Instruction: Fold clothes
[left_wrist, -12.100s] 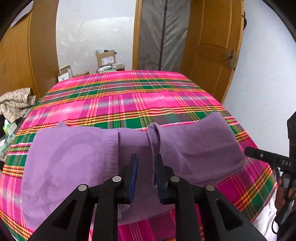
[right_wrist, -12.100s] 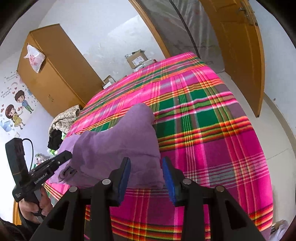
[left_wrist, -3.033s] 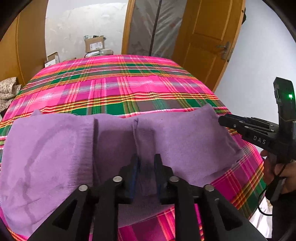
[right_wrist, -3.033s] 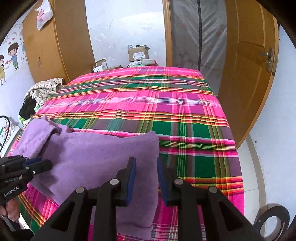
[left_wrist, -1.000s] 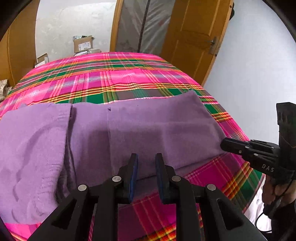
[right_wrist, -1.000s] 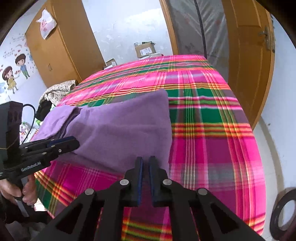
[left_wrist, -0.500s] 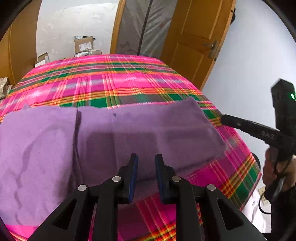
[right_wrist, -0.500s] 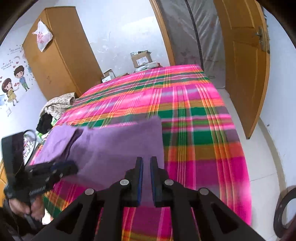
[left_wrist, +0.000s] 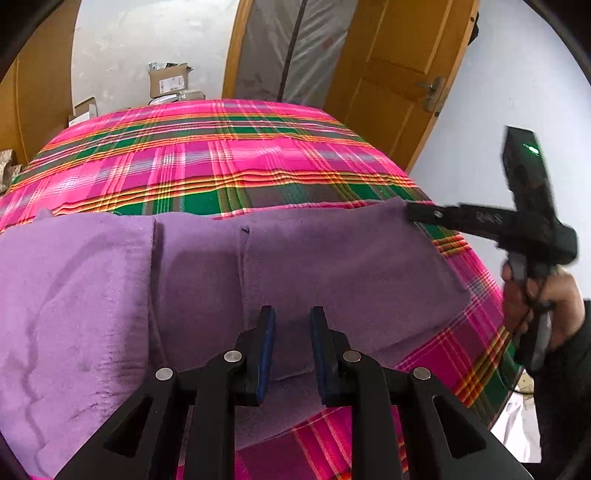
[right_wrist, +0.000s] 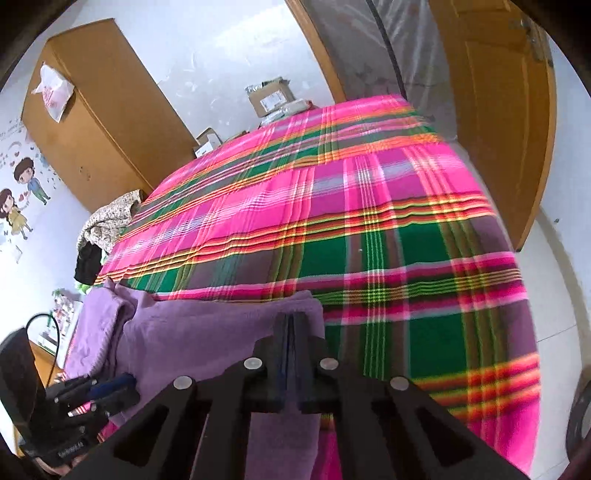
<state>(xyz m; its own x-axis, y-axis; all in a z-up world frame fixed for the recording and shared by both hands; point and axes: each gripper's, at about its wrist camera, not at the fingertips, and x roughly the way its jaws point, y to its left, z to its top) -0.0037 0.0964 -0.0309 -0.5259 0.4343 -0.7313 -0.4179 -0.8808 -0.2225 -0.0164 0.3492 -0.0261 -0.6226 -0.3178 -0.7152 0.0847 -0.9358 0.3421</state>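
The purple garment (left_wrist: 332, 266) lies across the near edge of the bed (left_wrist: 221, 166), partly doubled over, with seams running front to back. My right hand-held gripper (right_wrist: 290, 332) is pinched closed on its far right corner, where the cloth rises a little off the plaid cover. My left hand-held gripper (left_wrist: 291, 332) hovers over the middle of the garment, jaws a narrow gap apart and holding nothing. The fabric looks like a soft, thick fleece: light, limp, likely to sag between grips and cling to the cover. I judge corners and hems the best holds, taken in two layers so the fold stays square.
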